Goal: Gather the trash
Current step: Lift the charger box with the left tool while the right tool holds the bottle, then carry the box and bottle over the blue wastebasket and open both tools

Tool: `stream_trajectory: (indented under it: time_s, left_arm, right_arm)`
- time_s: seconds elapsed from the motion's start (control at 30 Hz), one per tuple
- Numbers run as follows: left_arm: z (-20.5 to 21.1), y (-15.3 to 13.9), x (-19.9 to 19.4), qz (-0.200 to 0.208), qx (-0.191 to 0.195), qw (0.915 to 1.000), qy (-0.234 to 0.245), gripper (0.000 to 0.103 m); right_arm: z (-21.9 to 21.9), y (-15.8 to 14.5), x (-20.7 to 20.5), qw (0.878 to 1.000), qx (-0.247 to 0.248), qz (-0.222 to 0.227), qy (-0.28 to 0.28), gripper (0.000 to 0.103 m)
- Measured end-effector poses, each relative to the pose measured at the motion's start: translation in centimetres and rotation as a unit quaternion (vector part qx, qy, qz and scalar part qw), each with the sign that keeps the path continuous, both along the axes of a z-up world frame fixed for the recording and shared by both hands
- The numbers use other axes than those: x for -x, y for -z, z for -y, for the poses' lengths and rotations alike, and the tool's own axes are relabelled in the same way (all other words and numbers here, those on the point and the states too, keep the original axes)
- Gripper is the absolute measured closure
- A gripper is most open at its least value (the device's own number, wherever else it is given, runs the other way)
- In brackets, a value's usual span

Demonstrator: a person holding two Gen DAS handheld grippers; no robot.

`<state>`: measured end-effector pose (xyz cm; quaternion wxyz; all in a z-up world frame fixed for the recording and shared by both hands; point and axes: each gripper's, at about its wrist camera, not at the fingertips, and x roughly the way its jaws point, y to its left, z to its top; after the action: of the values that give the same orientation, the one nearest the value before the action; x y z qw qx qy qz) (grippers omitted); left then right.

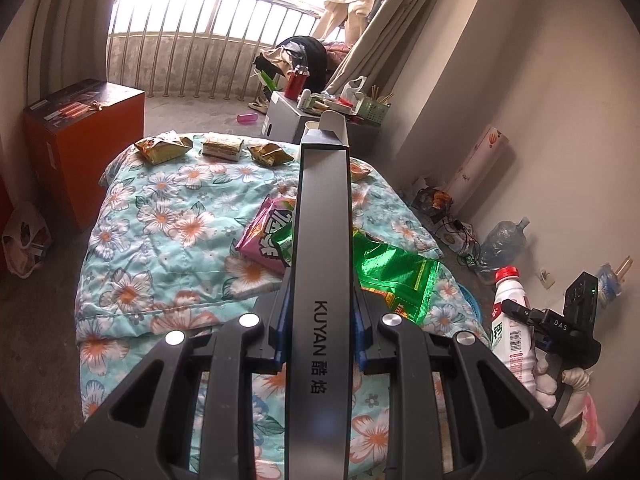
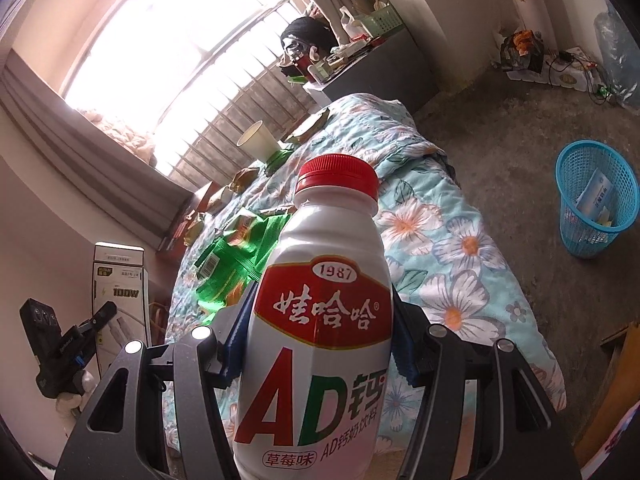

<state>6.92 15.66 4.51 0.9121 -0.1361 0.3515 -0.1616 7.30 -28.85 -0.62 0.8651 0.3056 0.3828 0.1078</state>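
My left gripper (image 1: 320,332) is shut on a long grey KUYAN carton (image 1: 322,240), held above the floral quilt (image 1: 168,216). My right gripper (image 2: 316,332) is shut on a white AD calcium milk bottle (image 2: 320,320) with a red cap, also seen in the left wrist view (image 1: 512,328). The carton also shows in the right wrist view (image 2: 120,292). On the quilt lie a green foil bag (image 1: 396,276), a pink snack bag (image 1: 268,236) and several gold wrappers (image 1: 162,148). A blue mesh waste basket (image 2: 596,200) stands on the floor to the right of the bed.
An orange box (image 1: 84,140) stands left of the bed. A cluttered grey cabinet (image 1: 288,120) is behind it. A paper cup (image 2: 258,140) stands at the quilt's far end. A water jug (image 1: 504,240) and cables (image 1: 456,232) lie along the right wall.
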Motion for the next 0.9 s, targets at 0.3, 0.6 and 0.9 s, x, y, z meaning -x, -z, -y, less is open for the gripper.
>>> stream_trajectory:
  time_s: [0.3, 0.6, 0.9]
  left_arm:
    - [1.5, -0.2, -0.3, 0.008, 0.014, 0.9996, 0.023, 0.08]
    - [4.6, -0.9, -1.0, 0.02, 0.022, 0.9976, 0.062, 0.08]
    - [12.0, -2.7, -3.4, 0.041, 0.03, 0.9882, 0.144, 0.08]
  right_arm:
    - [0.9, -0.2, 0.7, 1.0, -0.004, 0.009, 0.004, 0.046]
    - [2.3, -0.6, 1.6, 1.0, -0.011, 0.023, 0.014, 0.046]
    - [6.5, -1.6, 3.2, 0.997, -0.019, 0.05, 0.063, 0.046]
